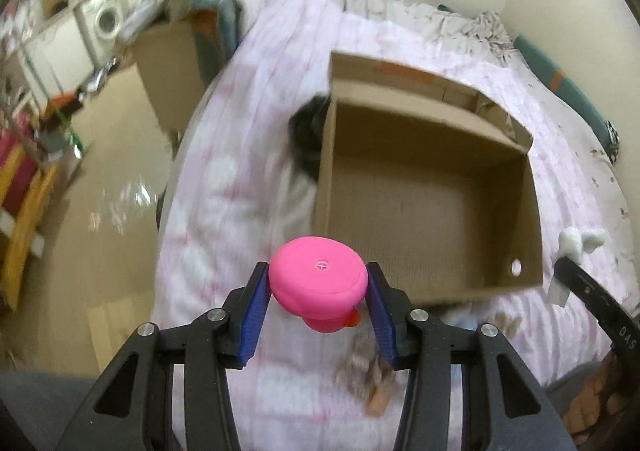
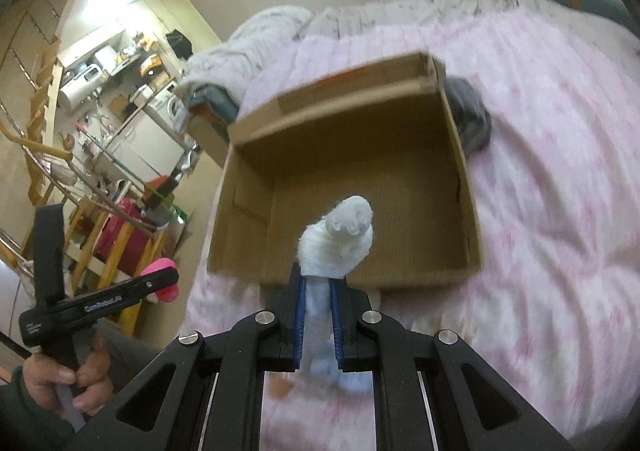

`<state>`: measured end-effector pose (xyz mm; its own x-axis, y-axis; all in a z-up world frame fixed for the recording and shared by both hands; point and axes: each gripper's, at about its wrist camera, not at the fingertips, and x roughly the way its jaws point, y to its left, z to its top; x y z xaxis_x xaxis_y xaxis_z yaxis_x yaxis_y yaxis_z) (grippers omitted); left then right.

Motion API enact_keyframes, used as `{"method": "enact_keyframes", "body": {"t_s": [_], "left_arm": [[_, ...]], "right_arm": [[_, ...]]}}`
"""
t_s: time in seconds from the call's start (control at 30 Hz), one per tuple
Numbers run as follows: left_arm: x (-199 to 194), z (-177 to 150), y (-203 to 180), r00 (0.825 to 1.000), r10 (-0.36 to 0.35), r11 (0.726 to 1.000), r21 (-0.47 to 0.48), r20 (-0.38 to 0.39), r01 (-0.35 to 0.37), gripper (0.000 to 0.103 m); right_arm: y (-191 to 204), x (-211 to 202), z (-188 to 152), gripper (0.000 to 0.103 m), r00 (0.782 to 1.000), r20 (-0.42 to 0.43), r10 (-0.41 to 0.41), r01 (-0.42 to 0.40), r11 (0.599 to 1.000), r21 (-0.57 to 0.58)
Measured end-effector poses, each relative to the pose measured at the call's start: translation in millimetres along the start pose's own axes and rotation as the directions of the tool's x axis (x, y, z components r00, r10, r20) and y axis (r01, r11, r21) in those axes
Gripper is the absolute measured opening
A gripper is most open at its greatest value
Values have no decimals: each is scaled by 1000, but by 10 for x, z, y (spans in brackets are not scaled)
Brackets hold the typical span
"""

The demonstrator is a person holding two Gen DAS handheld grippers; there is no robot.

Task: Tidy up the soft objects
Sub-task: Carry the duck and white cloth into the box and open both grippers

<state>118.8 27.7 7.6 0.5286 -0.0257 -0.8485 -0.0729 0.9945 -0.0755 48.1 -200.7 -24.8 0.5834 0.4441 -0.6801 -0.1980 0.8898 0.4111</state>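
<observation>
Left wrist view: my left gripper [image 1: 318, 293] has its fingers [image 1: 256, 311] spread wide around a pink rubber duck [image 1: 318, 285], pinched at both sides, just short of the cardboard box [image 1: 424, 187] on the bed [image 1: 224, 179].

Right wrist view: my right gripper [image 2: 319, 311] has its fingers [image 2: 300, 315] nearly closed on a white soft toy [image 2: 338, 241], held above the box's near wall.

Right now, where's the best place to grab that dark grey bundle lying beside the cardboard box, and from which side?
Probably the rounded hump of the dark grey fabric bundle, from above on its open side. The brown cardboard box wall blocks the other flank; its soft, mounded shape suits a top pinch.
</observation>
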Motion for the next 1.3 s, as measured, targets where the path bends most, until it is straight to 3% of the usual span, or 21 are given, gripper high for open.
{"method": "enact_keyframes", "body": {"t_s": [0.2,0.4,0.47,0.63,0.77,1.0,1.3], "left_arm": [[216,280,-337,999,-30,997,74,40,27,43],[575,142,-468,996,-70,989,133,53,62,43],[654,87,-488,998,-39,989,145,58,30,43],[716,116,-465,998,-46,991,130,49,40,43],[741,72,-439,998,-59,992,112,25,56,43],[672,27,-531,997,-50,985,168,55,40,43],[720,45,-450,999,-42,990,136,33,37,43]], "right_arm": [[-77,189,311,13,998,40,-48,49,998,-36],[-277,530,170,13,994,-33,-100,100,995,3],[-282,620,131,13,993,-59,-103,104,995,3],[-218,778,75,13,986,-106,-130,125,991,-53],[-272,837,93,13,982,-131,-140,137,990,-29],[-313,815,102,13,982,-126,-140,139,990,-19],[-257,829,88,13,981,-120,-150,147,989,-36]]}}
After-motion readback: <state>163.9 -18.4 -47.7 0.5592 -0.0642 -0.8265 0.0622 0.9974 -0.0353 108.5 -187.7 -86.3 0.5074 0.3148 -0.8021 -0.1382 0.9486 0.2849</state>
